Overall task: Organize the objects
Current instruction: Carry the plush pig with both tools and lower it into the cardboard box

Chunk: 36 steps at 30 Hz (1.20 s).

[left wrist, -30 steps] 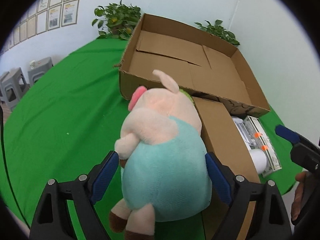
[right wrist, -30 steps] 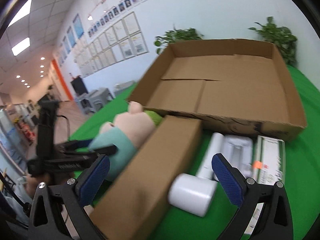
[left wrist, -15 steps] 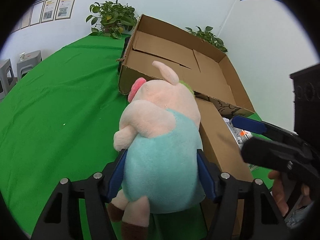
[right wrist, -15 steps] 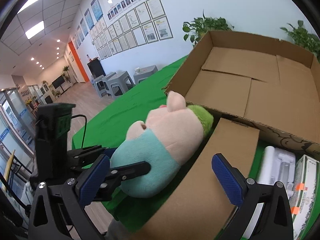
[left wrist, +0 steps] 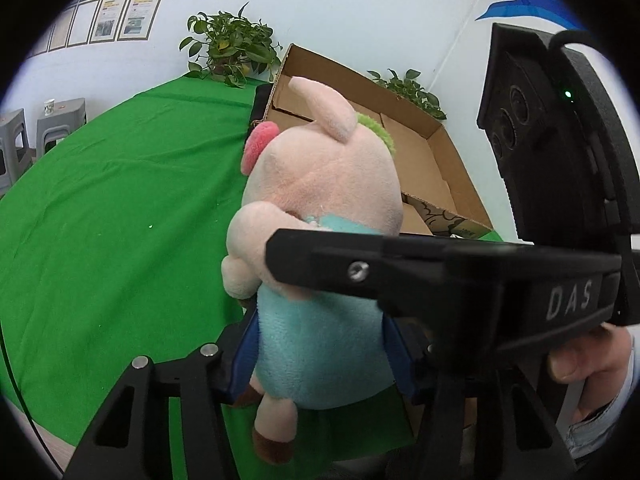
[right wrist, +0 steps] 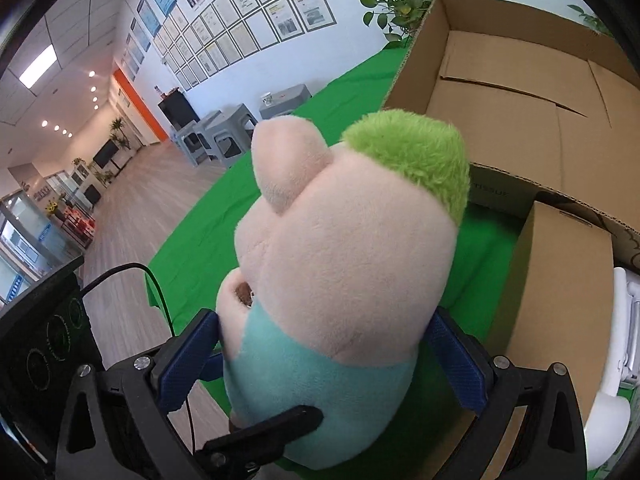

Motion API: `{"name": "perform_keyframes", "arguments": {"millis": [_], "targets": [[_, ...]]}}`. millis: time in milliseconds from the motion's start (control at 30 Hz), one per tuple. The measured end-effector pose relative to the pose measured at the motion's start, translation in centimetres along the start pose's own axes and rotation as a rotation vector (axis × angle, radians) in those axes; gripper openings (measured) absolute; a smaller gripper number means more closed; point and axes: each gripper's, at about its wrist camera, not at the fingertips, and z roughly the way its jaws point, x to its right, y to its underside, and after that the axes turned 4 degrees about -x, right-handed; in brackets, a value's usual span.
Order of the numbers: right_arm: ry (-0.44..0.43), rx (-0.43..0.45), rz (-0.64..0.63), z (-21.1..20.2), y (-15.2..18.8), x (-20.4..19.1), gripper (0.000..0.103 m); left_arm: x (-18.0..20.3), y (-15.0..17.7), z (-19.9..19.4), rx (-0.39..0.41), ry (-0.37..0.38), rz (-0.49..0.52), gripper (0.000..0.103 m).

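A plush pig (left wrist: 320, 200) with a pink head, green tuft and teal body stands on the green tablecloth (left wrist: 120, 220) in front of a big open cardboard box (left wrist: 320, 68). My left gripper (left wrist: 320, 350) is closing, and its blue pads press both sides of the teal body. In the right wrist view the same pig (right wrist: 340, 260) fills the gap of my right gripper (right wrist: 322, 360), whose jaws stand wide around it, pads at its flanks. One black right finger (left wrist: 400, 264) crosses in front of the pig's middle.
A closed brown carton (right wrist: 560, 300) lies right of the pig, with a white roll (right wrist: 608, 412) beyond it. The open box's floor (right wrist: 520, 92) is bare cardboard. The table edge (right wrist: 160, 280) drops off left. A hand (left wrist: 580, 360) holds the right gripper.
The left jaws have closed in onto the pig's teal body. The right gripper swung left from the white roll and carton to straddle the pig, now crossing the left view.
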Motion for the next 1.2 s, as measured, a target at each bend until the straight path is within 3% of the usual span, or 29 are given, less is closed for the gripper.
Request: {"name": "perform_keyframes", "arguments": {"millis": [167, 267, 433, 600, 767, 900, 1067, 1200], "targets": [[0.027, 0.010, -0.020, 1.0, 0.5, -1.0, 0.100, 0.7, -0.1, -0.2, 0.010, -0.021, 0.041, 0.052], [0.010, -0.009, 0.002, 2.0, 1.1, -0.4, 0.090, 1.2, -0.6, -0.1, 0.008, -0.050, 0.070, 0.051], [-0.028, 0.058, 0.026, 0.7, 0.9, 0.2, 0.084, 2.9, -1.9, -0.5, 0.051, -0.071, 0.141, 0.051], [-0.014, 0.182, 0.010, -2.9, -0.7, 0.1, 0.079, 5.2, -5.1, -0.9, 0.130, -0.064, 0.210, 0.051], [0.049, 0.326, -0.025, -9.3, -3.7, 1.1, 0.076, 8.4, -9.8, -1.1, 0.242, -0.034, 0.312, 0.051], [0.102, 0.412, -0.076, -14.3, -6.5, 0.5, 0.076, 9.0, -13.0, -1.1, 0.310, -0.004, 0.326, 0.050], [0.127, 0.443, -0.084, -17.6, -8.3, 0.6, 0.076, 7.2, -16.0, 0.6, 0.305, 0.029, 0.328, 0.050], [0.134, 0.404, -0.056, -16.3, -10.2, 2.4, 0.076, 5.8, -15.7, 1.6, 0.261, 0.030, 0.306, 0.050]]}}
